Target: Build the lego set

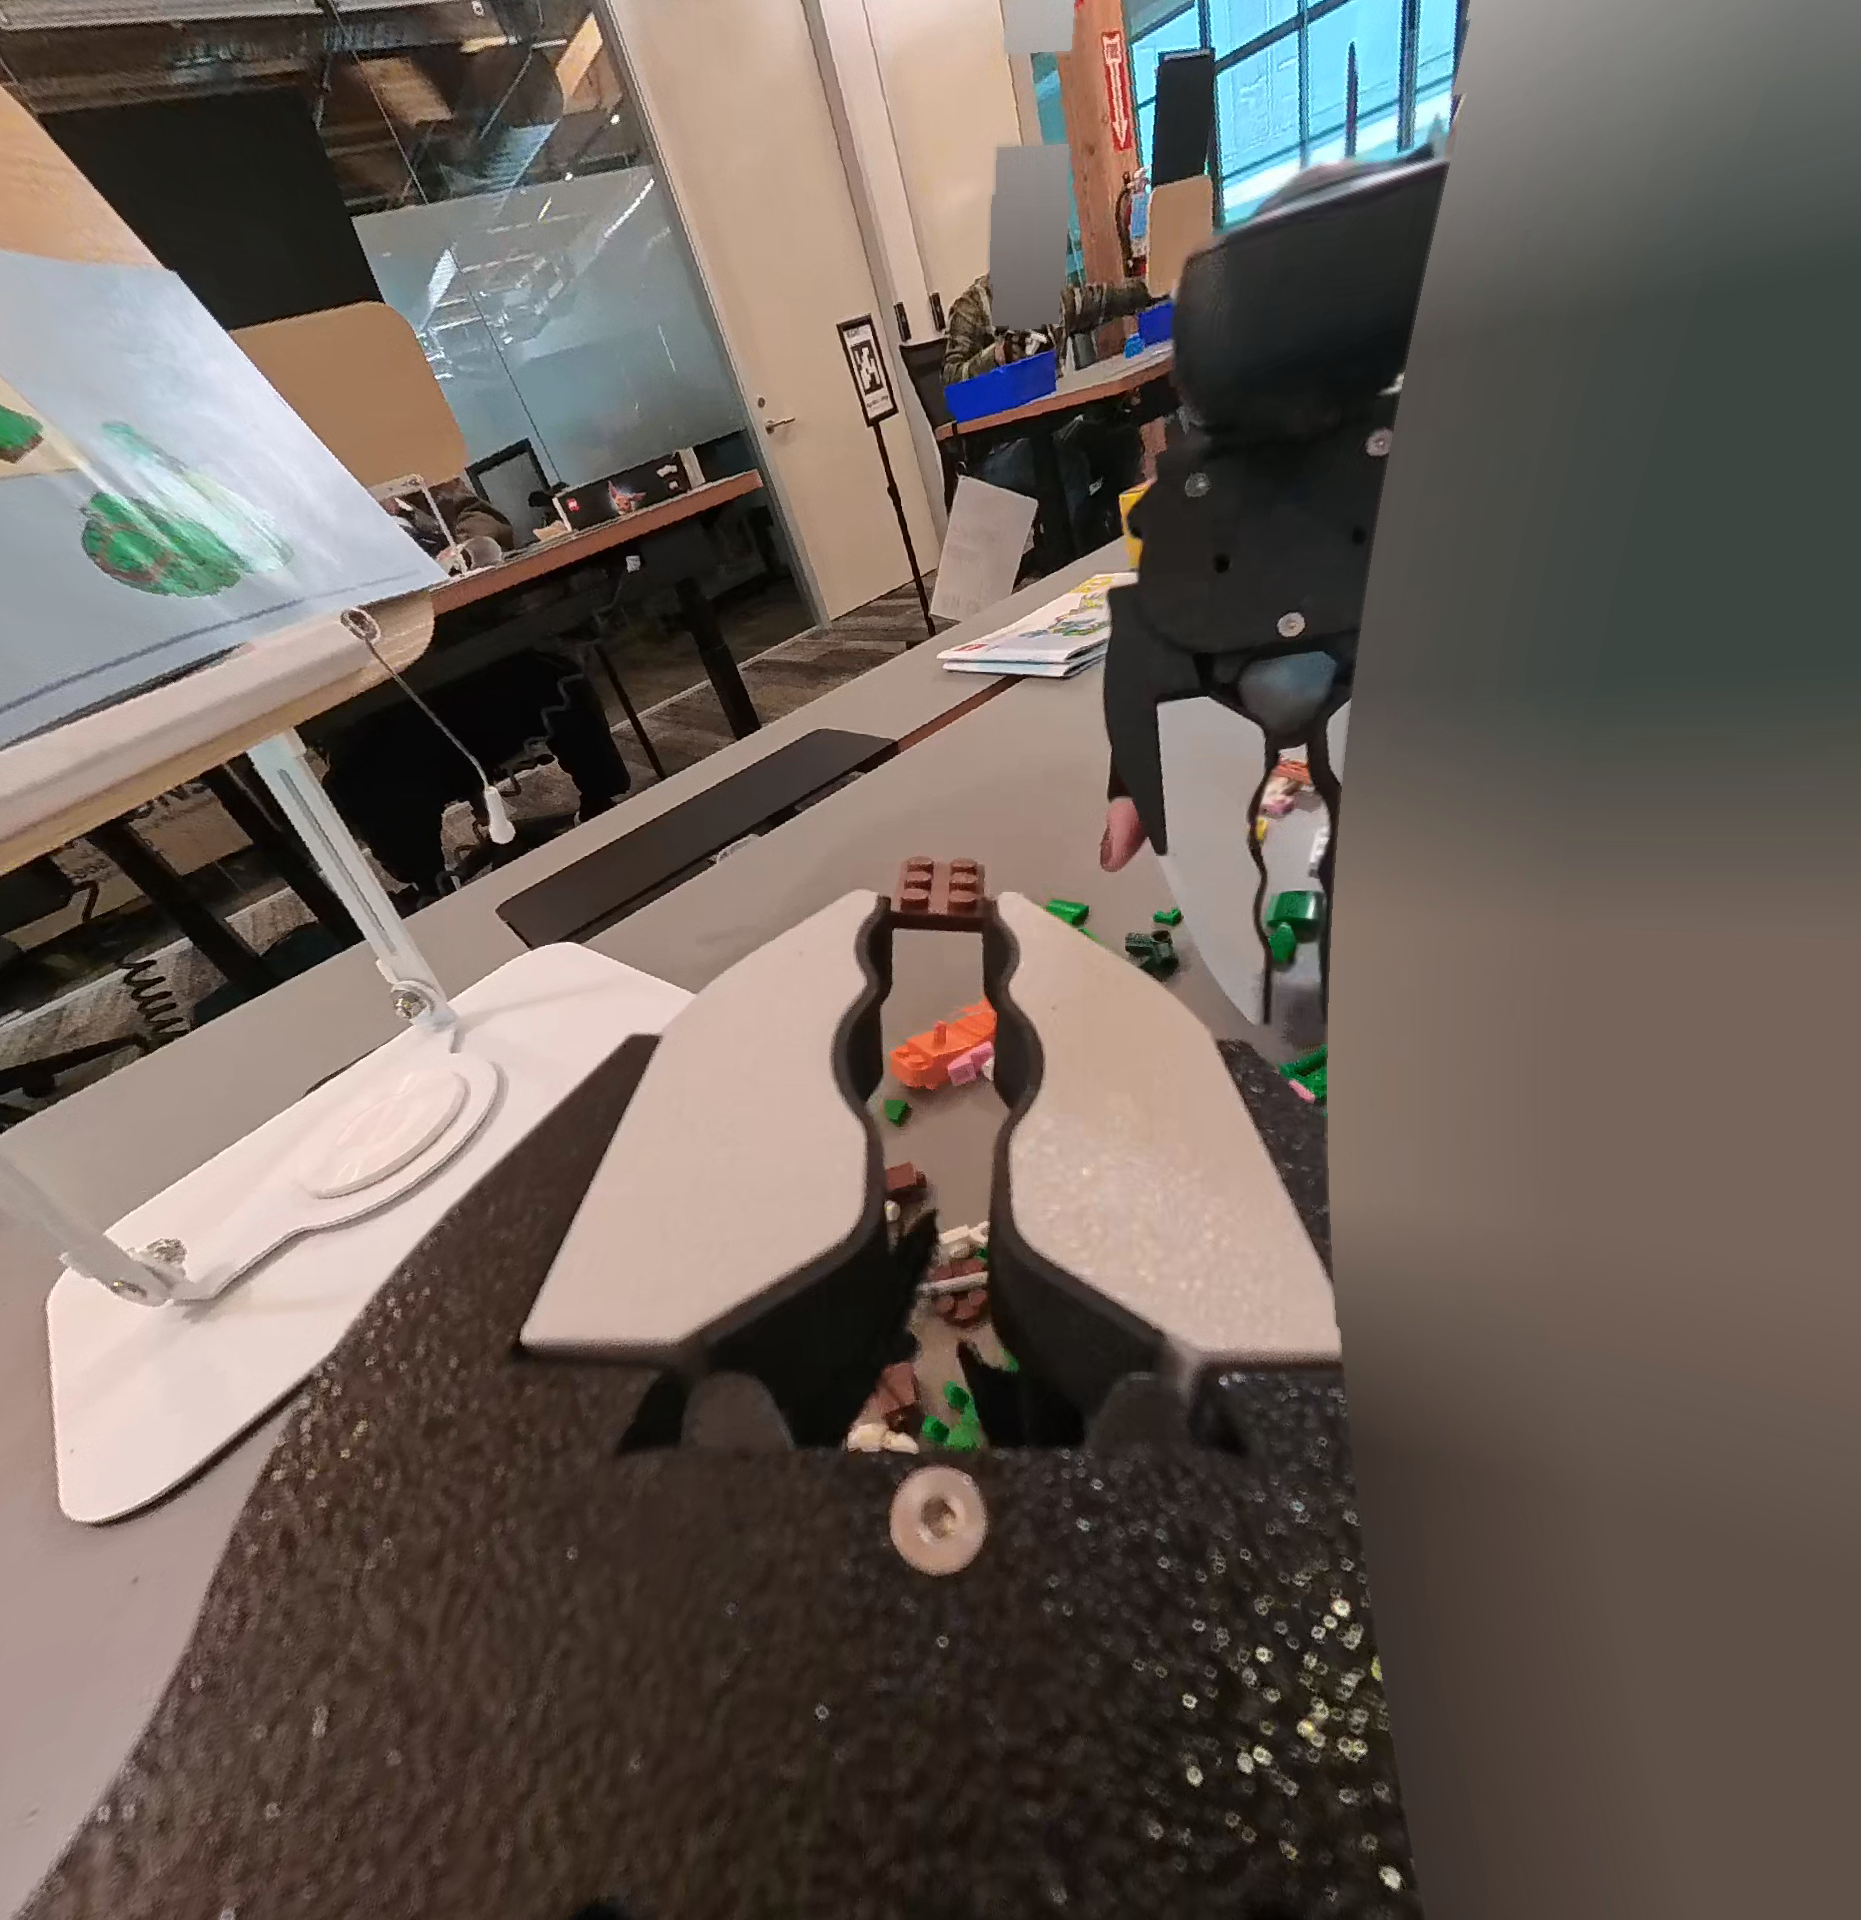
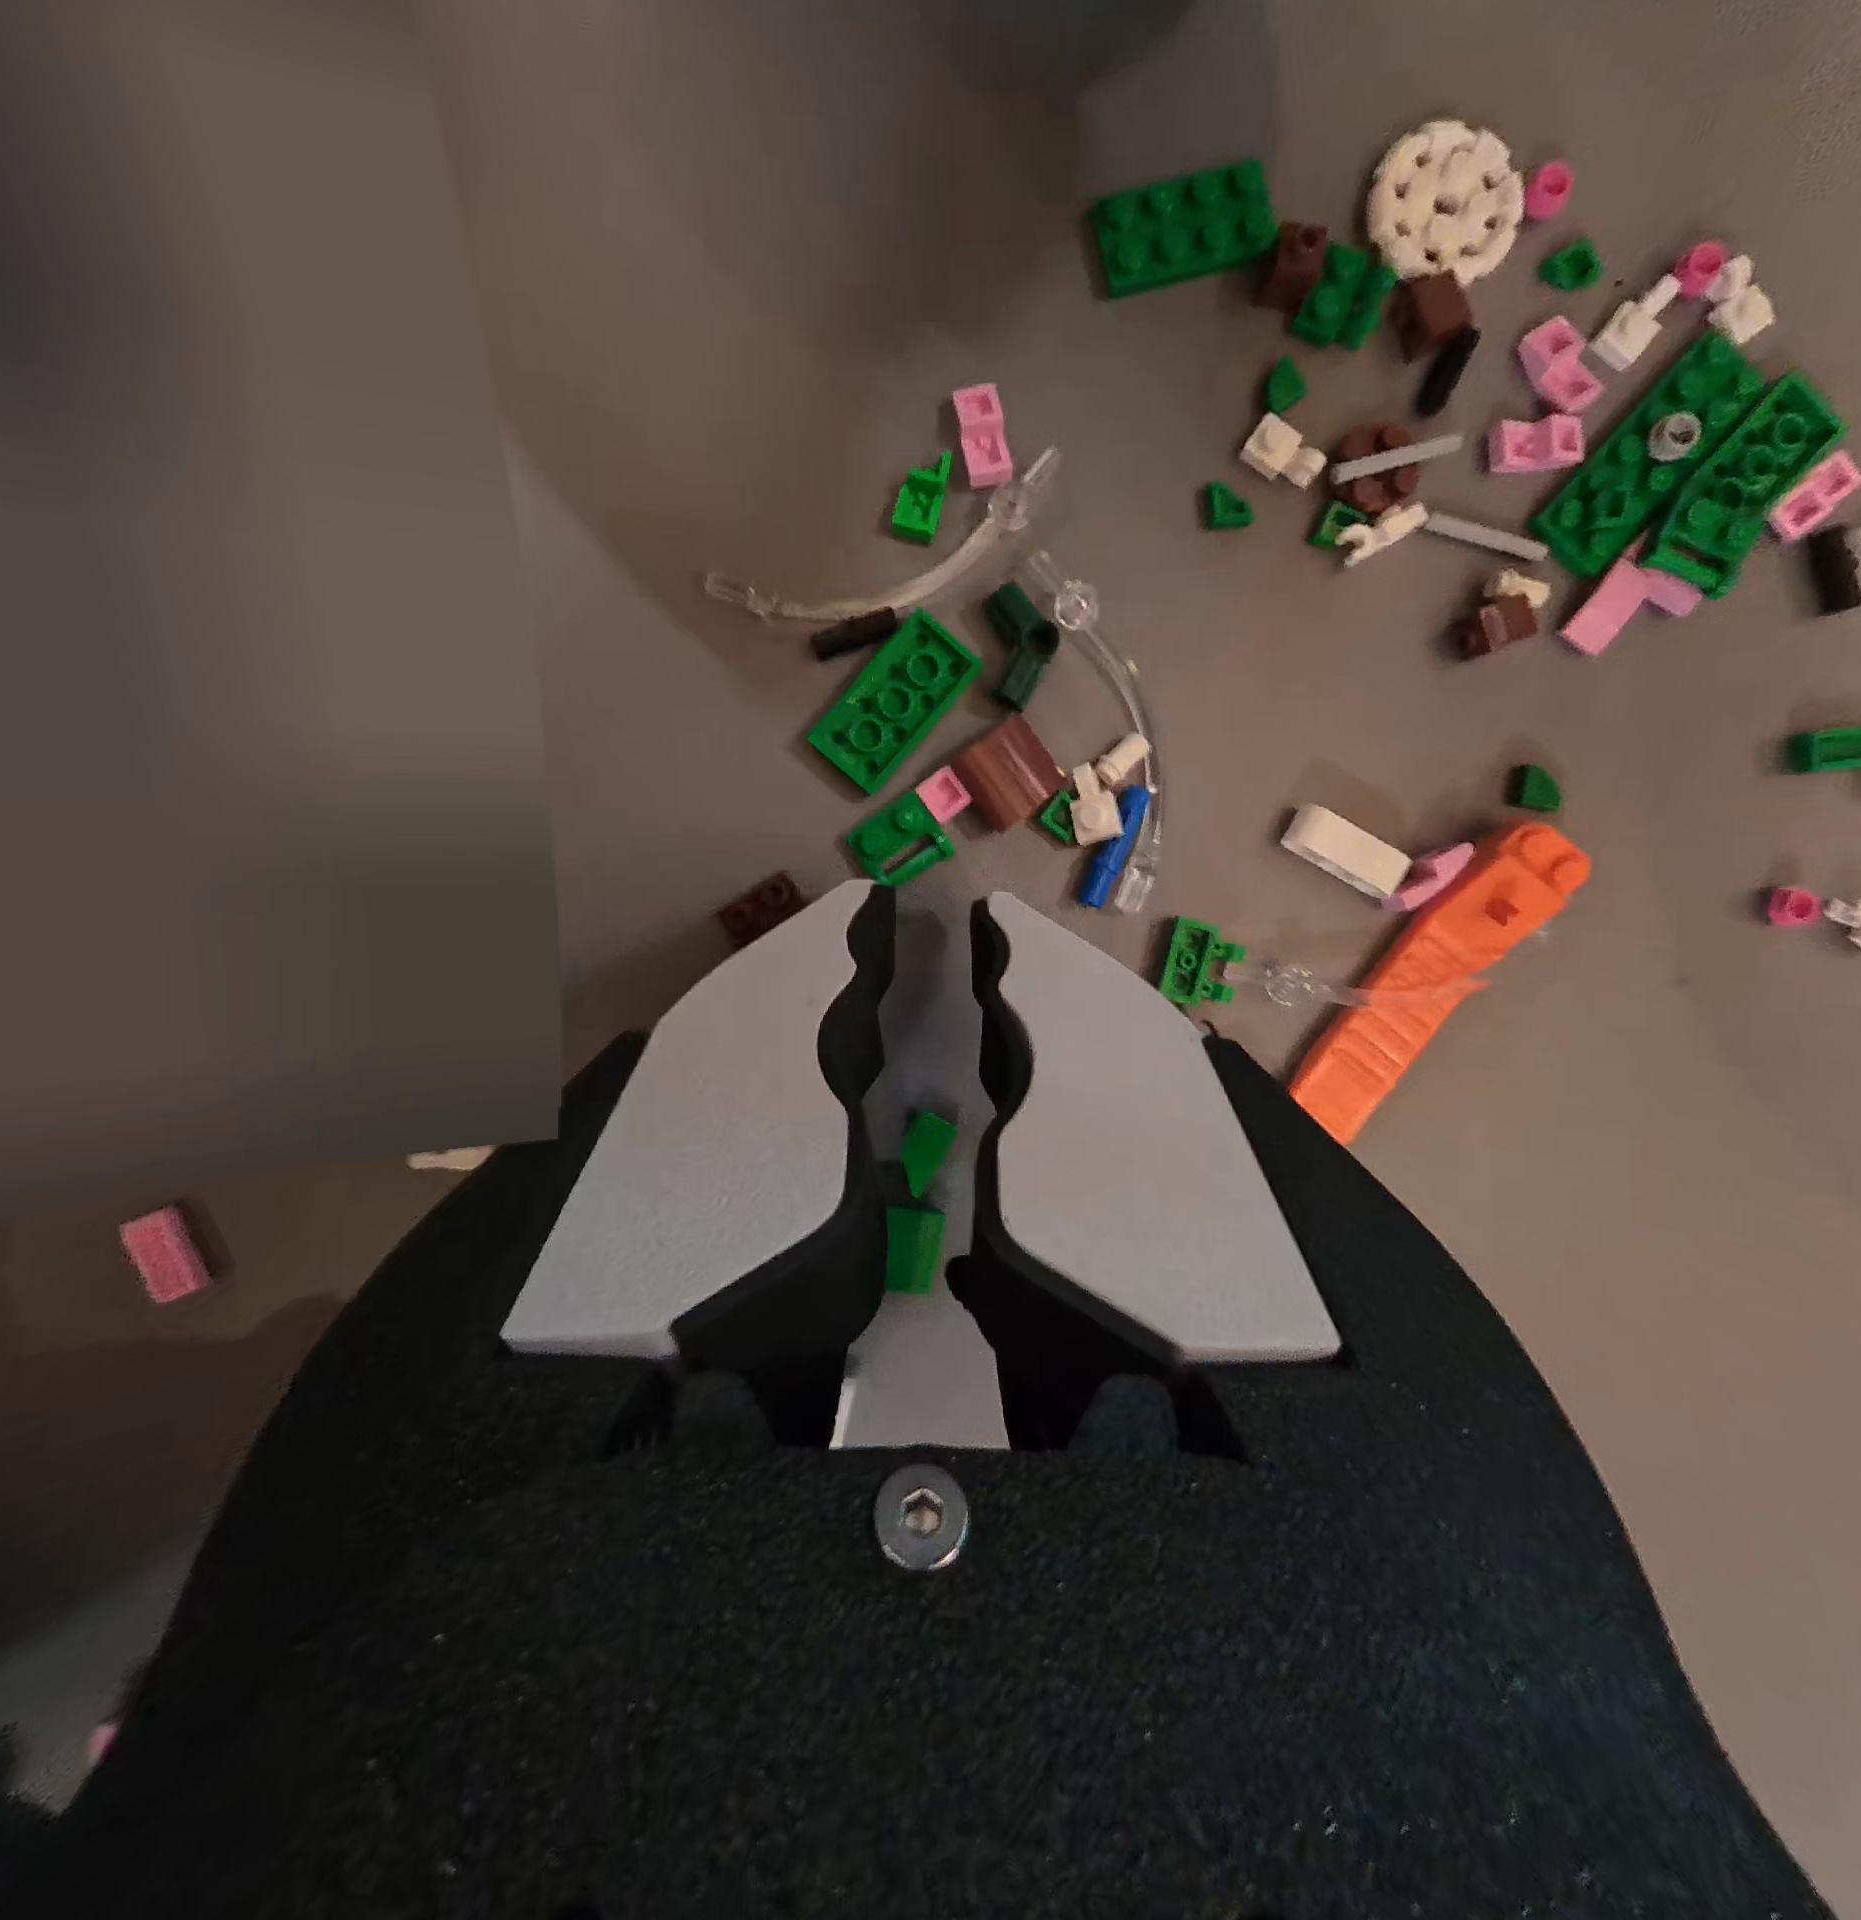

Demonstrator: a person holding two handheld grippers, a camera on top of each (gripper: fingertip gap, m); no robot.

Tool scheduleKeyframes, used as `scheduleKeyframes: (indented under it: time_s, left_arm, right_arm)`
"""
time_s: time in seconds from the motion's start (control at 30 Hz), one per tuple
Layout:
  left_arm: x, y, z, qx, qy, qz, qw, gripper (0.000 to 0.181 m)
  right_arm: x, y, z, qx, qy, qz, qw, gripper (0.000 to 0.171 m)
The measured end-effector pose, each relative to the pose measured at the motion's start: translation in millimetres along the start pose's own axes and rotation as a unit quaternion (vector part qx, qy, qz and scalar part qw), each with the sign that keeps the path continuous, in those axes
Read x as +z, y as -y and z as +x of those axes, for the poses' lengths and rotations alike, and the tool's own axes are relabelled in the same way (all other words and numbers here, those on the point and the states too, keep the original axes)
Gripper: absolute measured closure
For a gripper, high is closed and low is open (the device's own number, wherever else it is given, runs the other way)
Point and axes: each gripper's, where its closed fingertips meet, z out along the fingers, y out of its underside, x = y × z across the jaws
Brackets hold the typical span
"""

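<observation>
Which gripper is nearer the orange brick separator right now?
Right, probably. The right gripper hovers just left of the orange brick separator; the left gripper, holding a brown plate, sits higher above it.

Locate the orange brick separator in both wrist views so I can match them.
Left wrist view: orange brick separator lies on the grey table, seen through the gap between the left tool's fingers, below the held brown plate.
Right wrist view: lower right, right of the right tool.
Shared landmark: the separator itself, amid scattered green pieces.
</observation>
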Motion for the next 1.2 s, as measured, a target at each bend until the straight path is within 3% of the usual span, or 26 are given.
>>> scheduleKeyframes:
  time_s: [0.27,0.47,0.8,1.07,1.2]
  left_arm:
    - [3.0,-2.7,6.9,0.002,-0.017,-0.005,1.000,0.166]
    - [2.5,0.5,13.9,-0.003,-0.044,0.006,0.999,0.166]
    - [0.7,10.5,20.4,-0.033,-0.069,0.046,0.996,0.166]
    - [4.5,20.8,20.3,-0.005,0.029,0.068,0.997,0.166]
    - [6.9,26.3,33.3,-0.021,0.020,0.084,0.996,0.166]
  right_arm:
    - [6.3,6.0,1.7,-0.089,0.008,0.052,0.995,0.153]
    - [12.9,6.4,-7.7,-0.093,0.067,0.082,0.990,0.152]
    - [10.6,6.1,-10.3,-0.063,0.055,0.069,0.994,0.154]
    - [-74.7,59.1,4.3,-0.035,-0.025,0.136,0.990,0.155]
    - [-96.7,87.4,11.5,-0.045,-0.042,0.104,0.993,0.155]
